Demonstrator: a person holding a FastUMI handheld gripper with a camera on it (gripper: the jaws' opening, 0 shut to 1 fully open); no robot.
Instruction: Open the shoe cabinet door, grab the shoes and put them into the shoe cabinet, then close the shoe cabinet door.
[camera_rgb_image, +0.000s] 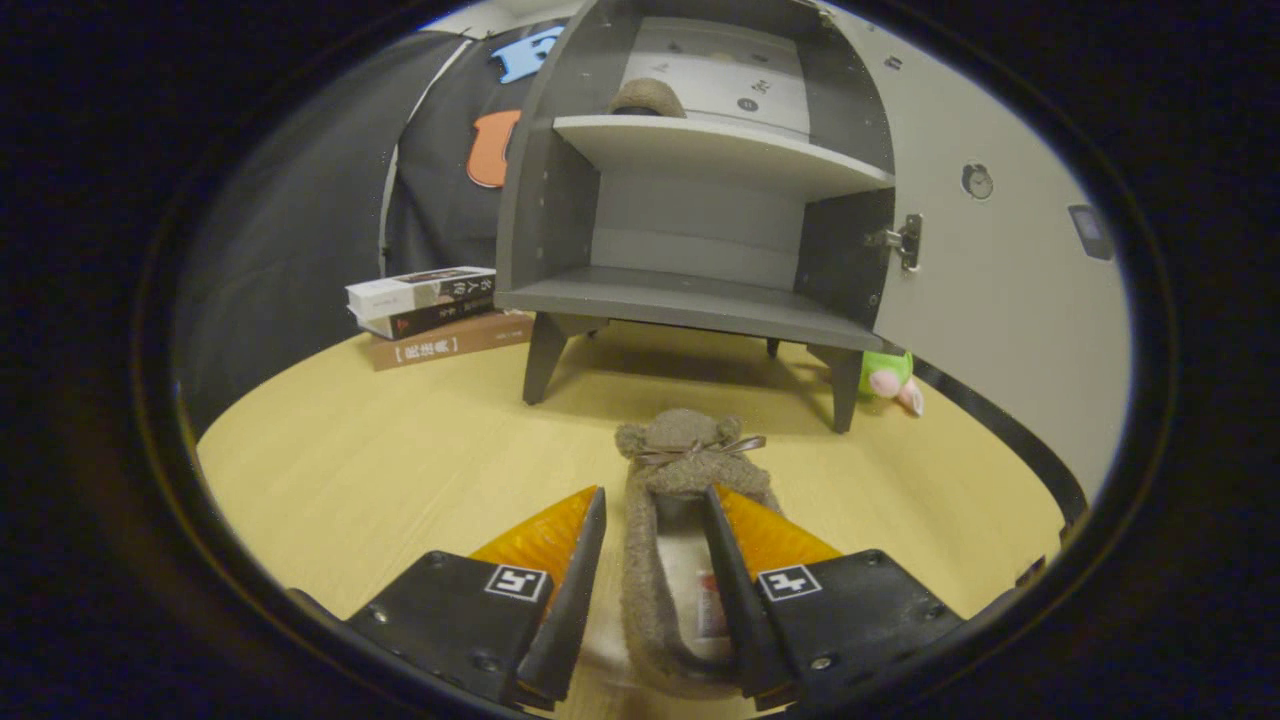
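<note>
While I'm parked over the near end of the table (350, 480), here's the scene from left to right. Far left there's a stack of books (435, 310) lying flat, well clear of anything I'm doing. Next over is the shoe cabinet (700, 220) on its little legs, door (1000, 250) already swung wide open to the right. One fuzzy shoe (648, 98) already sits on the upper shelf, and the lower shelf looks free. A small green plush toy (890, 378) is tucked by the cabinet's far right leg.

The one I'm after, the brown slipper (672, 520) with the ribbon bow, lies on the table in front of the cabinet, toe pointing at it. My gripper (655, 515) is partly open and straddling it: the left finger runs along the outside of the slipper's wall, while the right one seems to be dipping into the opening. I can't tell if either is actually pressing yet, so I wouldn't call it grabbed.

What worries me:
- Soft fleecy wall. If I pinch only that, it may fold and the slipper could sag or slide out mid-lift.
- With a droopy toe, I might clip the front edge of the lower shelf going in.
- Swinging wide right risks bumping the door or its hinge (905, 240).
</note>
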